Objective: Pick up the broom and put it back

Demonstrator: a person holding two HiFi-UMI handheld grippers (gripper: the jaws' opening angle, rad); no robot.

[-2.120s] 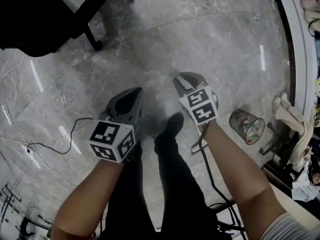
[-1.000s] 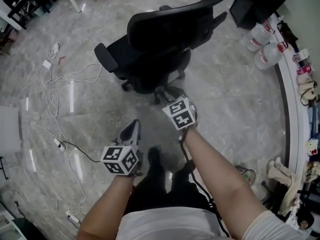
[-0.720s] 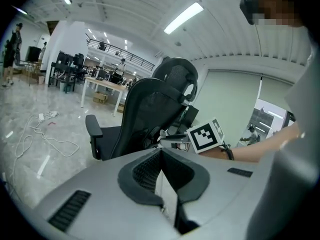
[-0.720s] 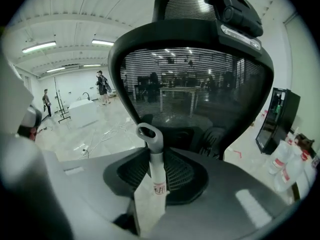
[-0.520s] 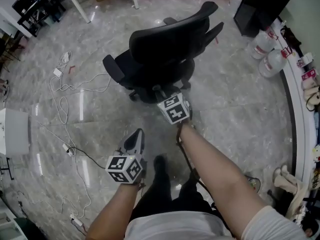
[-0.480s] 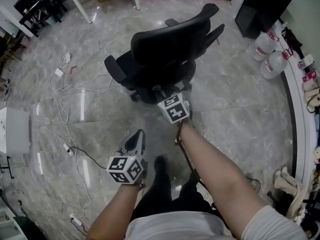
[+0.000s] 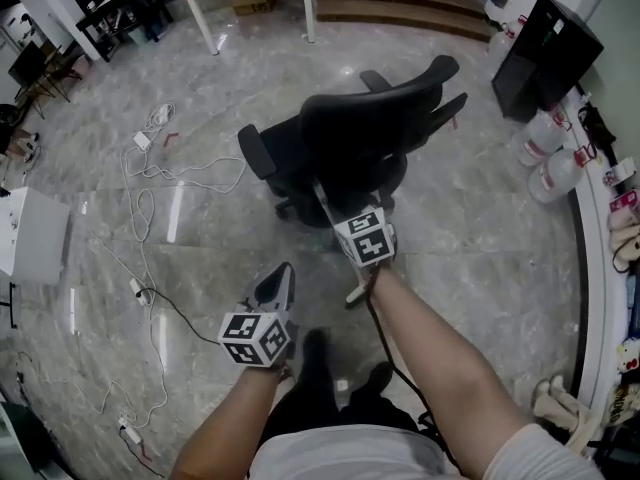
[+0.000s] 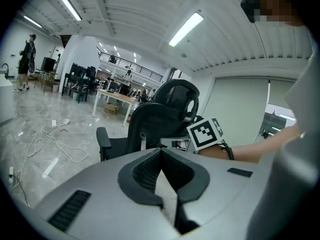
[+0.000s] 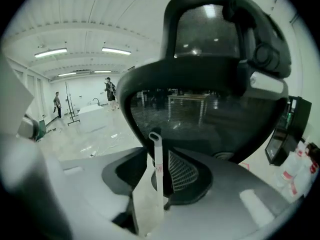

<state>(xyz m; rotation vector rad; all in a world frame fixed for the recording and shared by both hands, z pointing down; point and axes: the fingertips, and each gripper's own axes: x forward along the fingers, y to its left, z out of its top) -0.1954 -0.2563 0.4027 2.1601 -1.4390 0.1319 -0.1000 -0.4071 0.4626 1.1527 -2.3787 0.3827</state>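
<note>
Head view: my right gripper (image 7: 338, 213) has the broom (image 7: 355, 293) over the open middle of the floor (image 7: 480, 268), well away from its edges. The handle tip is close to the back of the office chair (image 7: 370, 128). My left gripper (image 7: 280, 276) hangs nearer me.

Left gripper view: its jaws sit slightly apart with nothing between them.

Right gripper view: the jaws are opening with the handle between them. It leans on one jaw, with a dark sliver beside the other.

I judge the loosening hold could let the broom slide through and drop, or its tip could snag the chair.
</note>
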